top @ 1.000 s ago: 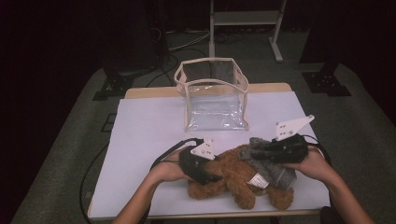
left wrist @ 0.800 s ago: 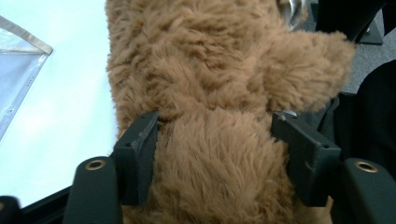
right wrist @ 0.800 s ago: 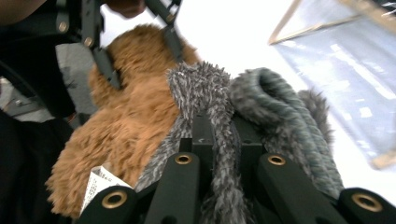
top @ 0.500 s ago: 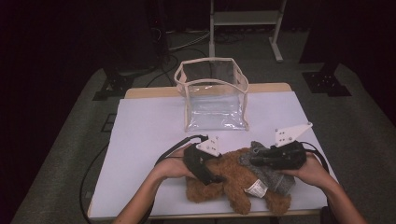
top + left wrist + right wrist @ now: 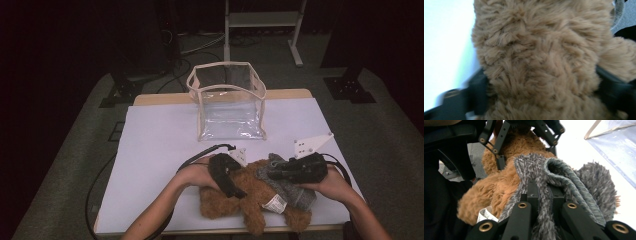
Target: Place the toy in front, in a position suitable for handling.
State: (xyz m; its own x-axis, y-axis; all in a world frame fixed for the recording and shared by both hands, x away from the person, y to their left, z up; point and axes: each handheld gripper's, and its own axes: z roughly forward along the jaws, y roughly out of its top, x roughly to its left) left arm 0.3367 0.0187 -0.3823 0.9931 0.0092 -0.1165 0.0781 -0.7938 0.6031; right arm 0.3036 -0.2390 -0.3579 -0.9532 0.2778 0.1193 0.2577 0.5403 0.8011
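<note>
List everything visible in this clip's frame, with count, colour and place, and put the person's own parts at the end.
Teddy bear: one, brown, near edge of the table, lying between both tongs.
Garment: one, grey and fuzzy, on the bear's right part.
Label: one, white, on the bear.
Bag: one, clear with beige trim, open, at the table's far middle.
Table: one, white top.
Frame: one, pale metal, on the floor beyond.
Left tongs: black, clamped around the bear.
Right tongs: black, pinching the garment.
Forearms: two, entering from the bottom.
</note>
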